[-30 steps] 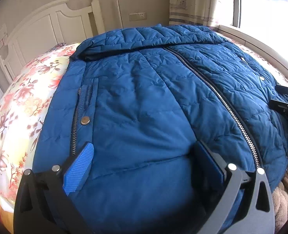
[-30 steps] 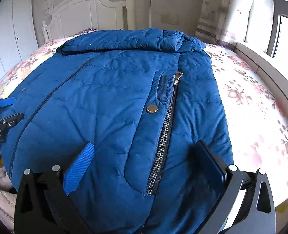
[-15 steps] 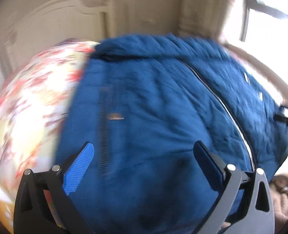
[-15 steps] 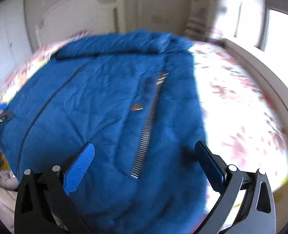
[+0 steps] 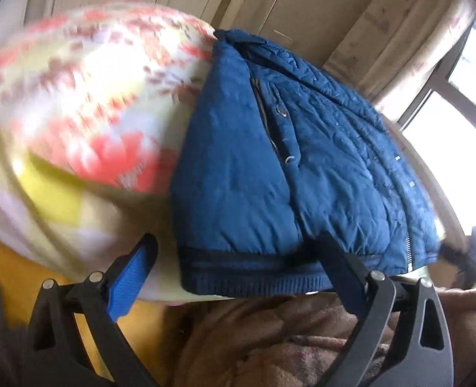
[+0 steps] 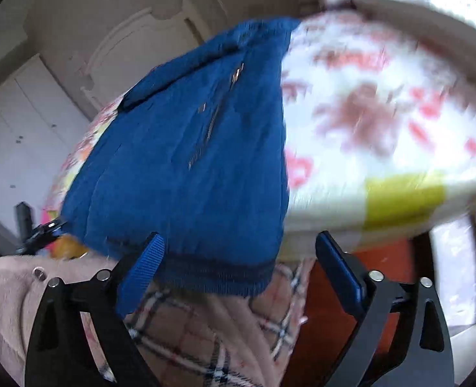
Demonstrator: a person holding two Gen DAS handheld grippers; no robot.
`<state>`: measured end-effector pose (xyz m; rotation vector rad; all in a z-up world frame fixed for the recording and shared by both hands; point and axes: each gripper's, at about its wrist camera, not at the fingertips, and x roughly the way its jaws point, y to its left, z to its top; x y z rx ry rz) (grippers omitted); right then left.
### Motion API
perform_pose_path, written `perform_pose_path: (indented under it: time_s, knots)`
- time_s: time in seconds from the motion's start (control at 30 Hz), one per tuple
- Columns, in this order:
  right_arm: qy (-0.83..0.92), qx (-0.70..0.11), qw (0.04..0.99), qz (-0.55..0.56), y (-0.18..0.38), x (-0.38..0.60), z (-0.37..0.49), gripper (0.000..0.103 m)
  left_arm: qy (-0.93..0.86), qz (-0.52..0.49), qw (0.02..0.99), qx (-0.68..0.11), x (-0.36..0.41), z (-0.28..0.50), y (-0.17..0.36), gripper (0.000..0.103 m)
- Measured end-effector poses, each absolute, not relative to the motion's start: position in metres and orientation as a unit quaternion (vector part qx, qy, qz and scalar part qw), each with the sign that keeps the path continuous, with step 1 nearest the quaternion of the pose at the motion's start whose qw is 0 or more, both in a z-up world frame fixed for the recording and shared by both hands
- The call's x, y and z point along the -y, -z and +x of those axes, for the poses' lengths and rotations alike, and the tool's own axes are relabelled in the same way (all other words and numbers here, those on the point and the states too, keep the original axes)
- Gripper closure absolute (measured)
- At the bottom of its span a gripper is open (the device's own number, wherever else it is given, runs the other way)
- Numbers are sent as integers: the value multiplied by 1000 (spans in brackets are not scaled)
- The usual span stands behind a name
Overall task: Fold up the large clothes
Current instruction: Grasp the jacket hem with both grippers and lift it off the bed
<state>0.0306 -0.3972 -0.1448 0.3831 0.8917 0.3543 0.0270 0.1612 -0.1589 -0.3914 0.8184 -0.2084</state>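
Where jacket (image 5: 270,167) hem overhangs floral bedsheet (image 5: 86,96), plaid blanket (image 6: 212,332) crowds below.

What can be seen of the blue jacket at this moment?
The blue jacket is a quilted, puffy garment with a crinkled shell. It lies flat, front up, on the floral bedspread, zipped closed. Its parts: metal zips, a snap button, a folded collar or hood at the far end, and a darker ribbed hem overhanging the bed's near edge. The left gripper and right gripper each straddle a hem corner; neither presses on it yet, and the right one's jaws are closing.
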Motion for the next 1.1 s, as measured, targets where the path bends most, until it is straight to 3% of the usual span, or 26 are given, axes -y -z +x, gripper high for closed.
perform_pose_path:
  time_s: [0.1,0.17,0.2,0.23,0.27,0.33,0.37,0.5,0.67,0.8,0.83,0.87,0.93,1.03,1.1]
  knots:
    - [-208,-416,854,233,166,401,36,16,127,-235,882,-389,-165,35,168,5]
    - [-235,-410,844,254,174,397,39,42,138,-243,877,-390,-164,41,170,7]
    - [-259,-404,839,257,174,392,38,43,148,-243,875,-391,-161,41,169,15]
    - [-270,-399,841,247,171,389,35,48,171,-242,870,-394,-158,40,168,38]
    - [-286,-394,840,239,167,386,32,54,177,-238,870,-394,-156,38,166,49]
    - [-318,-371,842,226,153,386,22,56,201,-225,874,-382,-154,27,155,69]
    - [-327,-360,844,226,147,388,21,57,213,-228,875,-370,-155,23,148,74]
    - [-312,-332,859,234,130,391,23,54,239,-237,882,-329,-150,24,124,74]
    - [-280,-337,858,268,138,390,44,49,213,-197,892,-347,-134,44,124,38]
    - [-272,-338,868,241,134,375,52,49,211,-203,889,-353,-123,65,131,36]
    - [-267,-338,873,229,132,367,54,55,212,-204,888,-353,-123,68,132,52]
    - [-264,-335,878,220,134,368,53,61,205,-200,890,-355,-123,70,133,79]
    - [-271,-306,885,222,127,366,47,69,210,-213,890,-344,-130,67,129,88]
    - [-299,-225,897,236,94,369,30,81,241,-257,893,-280,-144,48,98,91]
    - [-325,-175,896,246,64,377,15,82,265,-273,892,-243,-150,35,72,91]
